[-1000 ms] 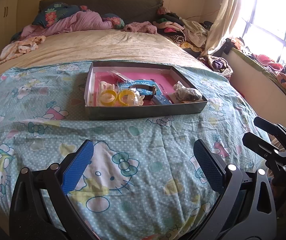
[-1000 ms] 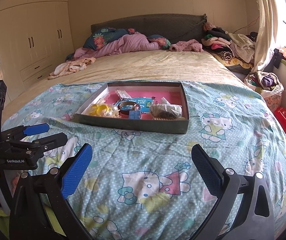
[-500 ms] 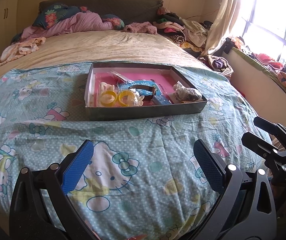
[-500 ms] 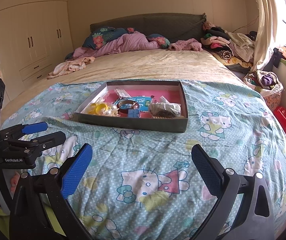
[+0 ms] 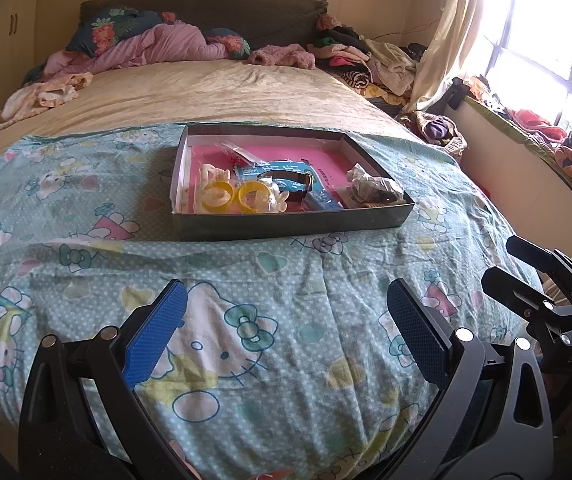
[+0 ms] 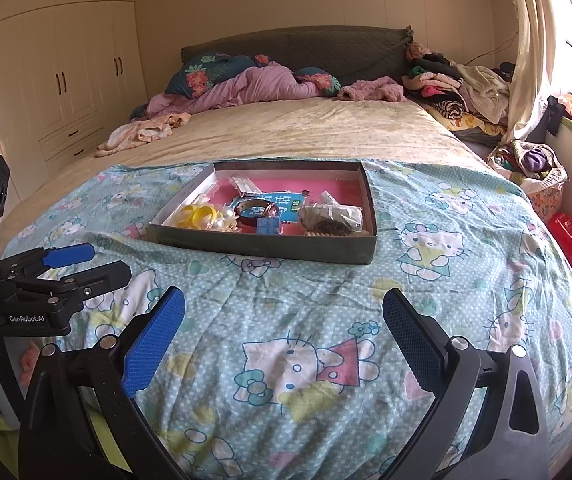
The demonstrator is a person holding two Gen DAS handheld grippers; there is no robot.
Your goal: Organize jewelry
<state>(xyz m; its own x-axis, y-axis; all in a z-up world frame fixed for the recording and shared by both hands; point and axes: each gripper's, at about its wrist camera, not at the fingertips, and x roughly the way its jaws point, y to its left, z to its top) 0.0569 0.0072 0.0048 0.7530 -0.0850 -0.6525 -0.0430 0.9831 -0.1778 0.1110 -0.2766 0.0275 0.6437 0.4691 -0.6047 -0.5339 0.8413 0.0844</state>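
Left gripper [image 5: 286, 328], right gripper [image 6: 283, 330]: jaws wide, empty, near bed foot edge. Box [image 5: 286, 228] mid-bed; bangles [image 5: 231, 196], watch [image 5: 286, 180] crowded, so snag or multi-pick risk; soft blanket [image 5: 286, 360] may tip box.

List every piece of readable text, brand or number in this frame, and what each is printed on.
"GenRobot.AI": white lettering on the black body of the left gripper, seen in the right wrist view.
Embossed marking on the right gripper: too faint to read.
White characters on the blue card in the tray: too blurred to read.
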